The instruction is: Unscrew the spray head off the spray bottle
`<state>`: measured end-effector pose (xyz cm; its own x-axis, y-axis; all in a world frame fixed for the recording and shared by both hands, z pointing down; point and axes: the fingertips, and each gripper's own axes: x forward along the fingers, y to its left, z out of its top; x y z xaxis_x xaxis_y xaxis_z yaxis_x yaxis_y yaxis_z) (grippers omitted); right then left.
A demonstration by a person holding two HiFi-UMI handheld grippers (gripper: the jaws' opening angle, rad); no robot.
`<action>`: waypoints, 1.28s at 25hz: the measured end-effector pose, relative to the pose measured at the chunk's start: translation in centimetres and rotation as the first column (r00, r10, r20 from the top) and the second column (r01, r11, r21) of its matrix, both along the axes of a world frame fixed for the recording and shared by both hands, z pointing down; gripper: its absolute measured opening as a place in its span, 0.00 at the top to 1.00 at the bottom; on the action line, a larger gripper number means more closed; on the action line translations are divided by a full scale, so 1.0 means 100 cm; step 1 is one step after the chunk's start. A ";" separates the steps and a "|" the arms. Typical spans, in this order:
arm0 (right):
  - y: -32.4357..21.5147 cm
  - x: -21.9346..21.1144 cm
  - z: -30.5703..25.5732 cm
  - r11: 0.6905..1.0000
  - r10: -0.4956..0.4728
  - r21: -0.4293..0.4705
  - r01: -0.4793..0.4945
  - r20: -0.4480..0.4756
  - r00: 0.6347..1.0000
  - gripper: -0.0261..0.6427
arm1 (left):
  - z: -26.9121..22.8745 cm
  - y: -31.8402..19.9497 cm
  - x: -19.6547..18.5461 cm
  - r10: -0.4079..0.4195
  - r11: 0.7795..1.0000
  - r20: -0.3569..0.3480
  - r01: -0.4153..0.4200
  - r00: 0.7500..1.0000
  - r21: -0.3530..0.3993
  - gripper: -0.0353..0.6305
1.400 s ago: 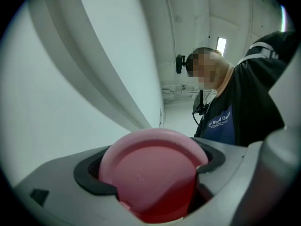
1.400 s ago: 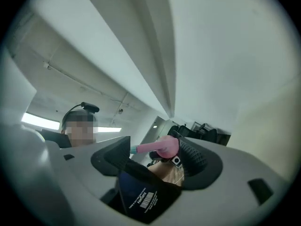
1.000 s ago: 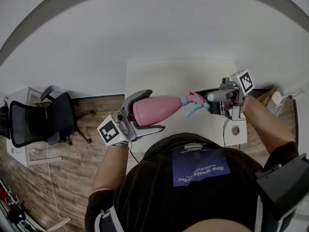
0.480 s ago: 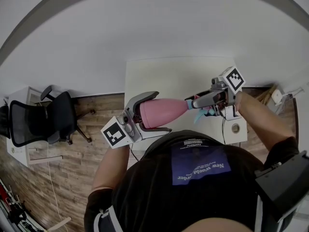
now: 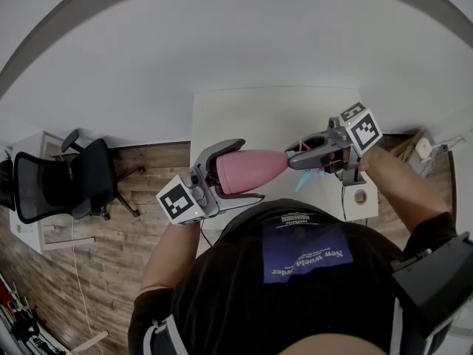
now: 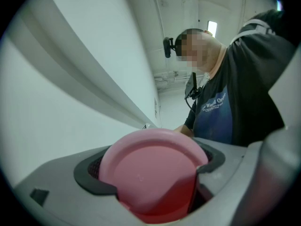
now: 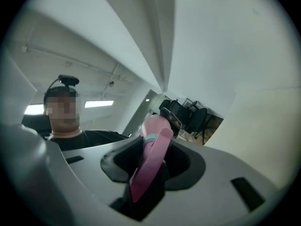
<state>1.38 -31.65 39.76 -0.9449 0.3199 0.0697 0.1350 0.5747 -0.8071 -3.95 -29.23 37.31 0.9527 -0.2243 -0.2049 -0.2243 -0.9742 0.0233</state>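
A pink spray bottle [image 5: 255, 168] lies level in the air over the near edge of the white table [image 5: 251, 113]. My left gripper [image 5: 244, 171] is shut on its body; in the left gripper view the bottle's round base [image 6: 150, 166] fills the space between the jaws. The pink spray head [image 5: 300, 151] with its teal trigger [image 5: 304, 180] points right. My right gripper [image 5: 295, 159] has just been closing and is shut on the spray head [image 7: 151, 166], which stands edge-on between the dark pads [image 7: 186, 166]. The bottle's neck [image 7: 151, 136] shows beyond it.
A black office chair [image 5: 66, 187] stands on the wooden floor [image 5: 148, 198] to the left of the table. A round cable hole [image 5: 360, 197] sits at the table's near right corner. The person's torso is right below the bottle.
My right gripper has slid left over the spray head, rolled, and its jaws have closed on it. The left gripper and the bottle have shifted slightly right.
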 end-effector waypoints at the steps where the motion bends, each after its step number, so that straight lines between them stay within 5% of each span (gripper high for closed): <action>1: 0.002 0.000 -0.001 0.998 0.001 0.059 0.000 -0.004 1.000 0.77 | 0.000 0.000 0.000 0.008 1.000 -0.022 -0.009 1.000 -0.025 0.21; 5: 0.007 0.002 -0.006 0.951 0.006 0.310 -0.004 -0.005 1.000 0.77 | 0.003 -0.002 -0.001 0.031 0.989 -0.111 -0.047 0.993 -0.144 0.21; 8: 0.007 0.002 -0.010 0.861 0.001 0.508 0.008 -0.017 1.000 0.77 | 0.006 -0.010 -0.002 0.040 0.965 -0.169 -0.082 0.985 -0.248 0.21; 11: 0.009 0.000 -0.013 0.719 -0.027 0.693 0.053 -0.048 0.998 0.77 | 0.007 -0.016 -0.004 0.047 0.934 -0.219 -0.120 0.975 -0.336 0.21; 15: 0.019 0.006 -0.008 0.465 -0.070 0.871 0.158 -0.142 0.987 0.77 | 0.012 -0.017 -0.003 0.061 0.895 -0.266 -0.171 0.962 -0.412 0.21; 18: 0.021 0.007 -0.007 0.346 -0.067 0.920 0.186 -0.173 0.983 0.77 | 0.015 -0.018 -0.003 0.068 0.866 -0.308 -0.209 0.949 -0.455 0.21; 26: 0.016 0.002 -0.008 0.182 -0.036 0.966 0.185 -0.182 0.983 0.77 | 0.020 -0.026 -0.007 0.046 0.817 -0.376 -0.251 0.926 -0.519 0.21; 32: 0.012 0.000 -0.016 0.165 0.005 0.973 0.160 -0.163 0.987 0.76 | 0.018 -0.028 -0.011 0.020 0.845 -0.367 -0.212 0.930 -0.491 0.21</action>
<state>1.40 -30.48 38.19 -0.8789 -0.0208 0.4765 0.1995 0.8915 0.4068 -5.01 -32.02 39.11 0.8720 -0.2800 -0.4015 0.0051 -0.8150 0.5795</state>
